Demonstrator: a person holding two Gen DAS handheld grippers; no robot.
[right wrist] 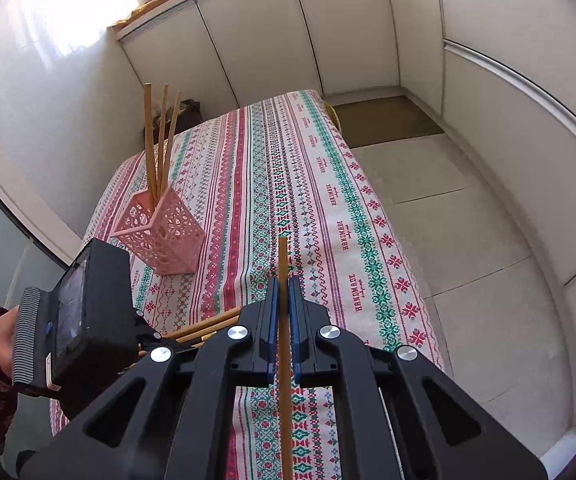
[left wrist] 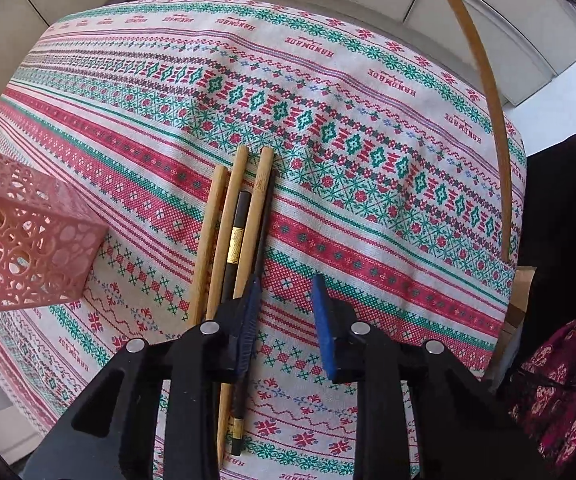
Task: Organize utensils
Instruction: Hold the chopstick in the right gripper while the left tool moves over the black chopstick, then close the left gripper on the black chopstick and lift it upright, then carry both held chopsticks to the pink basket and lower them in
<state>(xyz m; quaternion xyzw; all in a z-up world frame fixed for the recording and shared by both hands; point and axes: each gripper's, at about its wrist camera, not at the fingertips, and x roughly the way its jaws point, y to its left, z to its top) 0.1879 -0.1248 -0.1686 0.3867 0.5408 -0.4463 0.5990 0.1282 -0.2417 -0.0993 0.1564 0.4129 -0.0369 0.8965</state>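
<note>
Patterned tablecloth (left wrist: 367,160) w/ pink holder (right wrist: 160,232) holding three sticks. Right gripper (right wrist: 284,284) clamps one chopstick (right wrist: 283,256); left gripper (left wrist: 286,284), jaws part-open & empty, beside loose chopsticks (left wrist: 228,216) near holder.

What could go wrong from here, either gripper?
1. Left gripper hangs over bare cloth: the chopstick pile lies beside and under its left pad, so closing may catch nothing.
2. Right gripper pinches one long bamboo chopstick; it could pivot and miss the narrow pink holder.
</note>
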